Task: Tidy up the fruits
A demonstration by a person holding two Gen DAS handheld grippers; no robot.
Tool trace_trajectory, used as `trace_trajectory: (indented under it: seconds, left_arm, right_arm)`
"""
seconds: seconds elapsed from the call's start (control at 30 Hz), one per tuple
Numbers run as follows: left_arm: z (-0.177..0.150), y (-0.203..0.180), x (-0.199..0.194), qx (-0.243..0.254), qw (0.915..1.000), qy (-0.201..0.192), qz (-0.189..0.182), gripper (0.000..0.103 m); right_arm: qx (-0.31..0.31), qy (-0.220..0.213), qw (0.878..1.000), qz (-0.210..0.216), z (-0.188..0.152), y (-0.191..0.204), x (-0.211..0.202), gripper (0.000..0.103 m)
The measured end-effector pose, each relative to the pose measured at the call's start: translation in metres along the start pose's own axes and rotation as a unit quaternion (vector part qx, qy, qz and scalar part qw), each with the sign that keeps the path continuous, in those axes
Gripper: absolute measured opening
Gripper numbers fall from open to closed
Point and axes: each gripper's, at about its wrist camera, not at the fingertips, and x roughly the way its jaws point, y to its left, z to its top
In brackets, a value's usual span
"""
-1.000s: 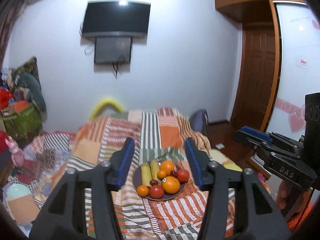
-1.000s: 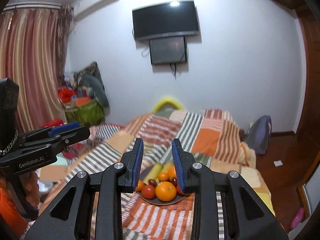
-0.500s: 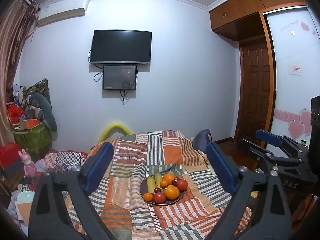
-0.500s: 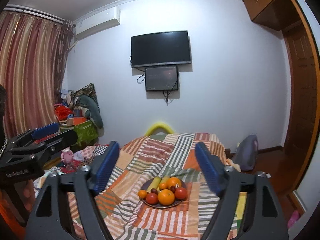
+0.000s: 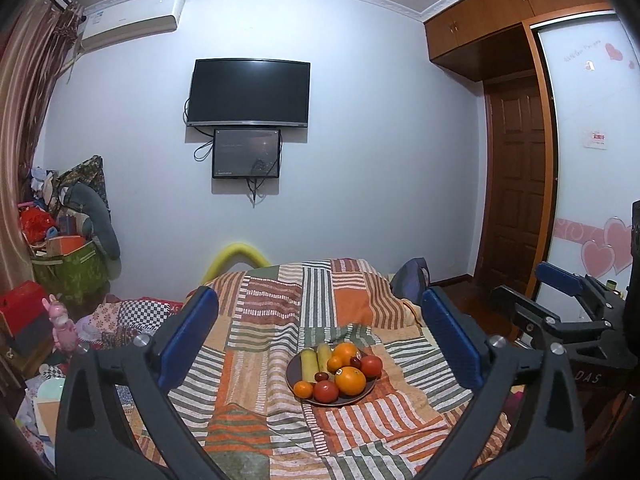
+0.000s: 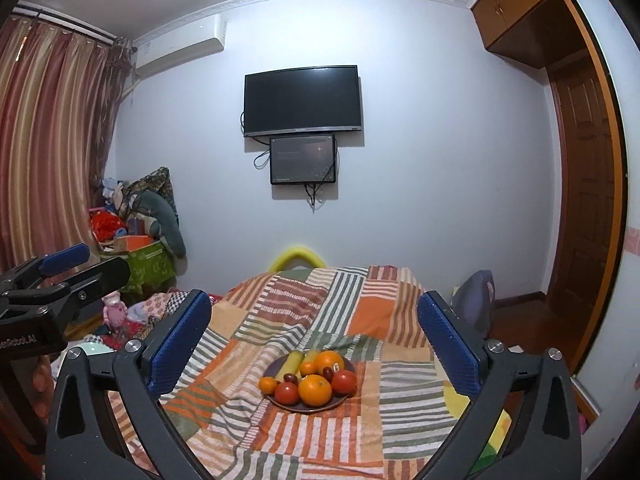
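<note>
Two grippers were held above the near end of a striped patchwork bedspread (image 5: 280,320), well apart from a dark plate (image 6: 276,366) piled with fruit at its middle. The left gripper (image 5: 320,336) and the right gripper (image 6: 314,344) were each seen with blue pads spread wide, nothing between them. On the plate's far left side, two yellow-green bananas (image 5: 310,364) were laid side by side, their long axes pointed away toward the far wall. A large orange (image 6: 315,390) was set at the near edge between two tomatoes (image 6: 286,393). Compared with a second earlier, both claws had been opened from nearly together, and the plate was seen farther off.
</note>
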Motion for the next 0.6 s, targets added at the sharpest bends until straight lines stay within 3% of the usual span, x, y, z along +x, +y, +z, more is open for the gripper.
trace_trajectory:
  seconds: [0.6]
  left_arm:
    - [-0.0042,-0.0052,0.0036,0.007,0.9999,0.009,-0.004,0.103]
  right_arm:
    - [-0.003,0.001,1.000,-0.001,-0.0030,-0.0004,-0.0076,0.103]
